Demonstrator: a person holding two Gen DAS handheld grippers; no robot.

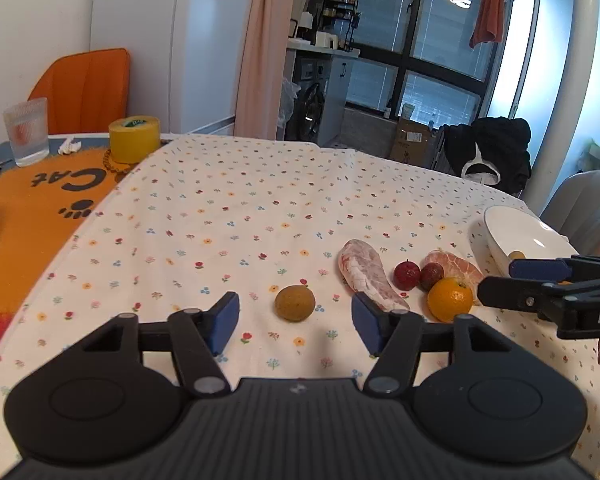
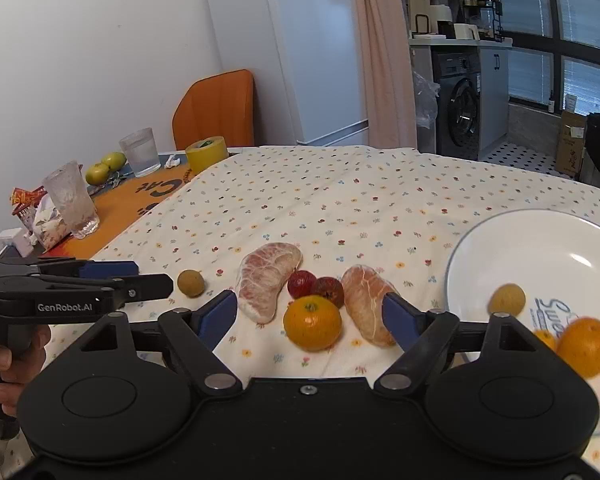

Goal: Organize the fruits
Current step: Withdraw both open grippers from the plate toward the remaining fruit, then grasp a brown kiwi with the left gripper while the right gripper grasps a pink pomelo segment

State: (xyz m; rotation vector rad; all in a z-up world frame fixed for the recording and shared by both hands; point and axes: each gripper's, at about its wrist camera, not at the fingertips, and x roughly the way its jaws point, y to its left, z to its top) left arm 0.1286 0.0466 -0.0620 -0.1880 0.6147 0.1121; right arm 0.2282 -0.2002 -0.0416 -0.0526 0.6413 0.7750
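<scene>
Two hand-held grippers hover over a table spread with a flower-print cloth (image 1: 228, 208), fruit scattered between them. The left gripper (image 1: 296, 322) hangs with its jaws spread wide and empty, the blue pads on either side of a small brown longan (image 1: 295, 303) that lies on the cloth just ahead of them, untouched. The right gripper (image 2: 310, 316) is likewise released and holds nothing; an orange (image 2: 312, 323) sits on the cloth in the gap between its fingers, clear of both pads.

Behind the orange, two small dark-red fruits (image 2: 315, 286) lie touching each other, flanked by two peeled pomelo segments: one (image 2: 266, 280) to the left, the other (image 2: 366, 304) to the right, its near end hidden behind the right gripper's pad.

At the right edge of the table stands a white plate (image 2: 540, 248) with blue lettering. In it lie a second longan (image 2: 507, 299) and, at the near rim, oranges (image 2: 584, 346), blurred and partly cut off by the gripper's frame.

At the table's far left, on an orange mat (image 2: 140, 204), stand two ribbed glasses (image 2: 140, 152), a roll of yellow tape (image 2: 206, 154) and two green fruits (image 2: 104, 167). A hand (image 2: 10, 354) grips the left tool's handle.
</scene>
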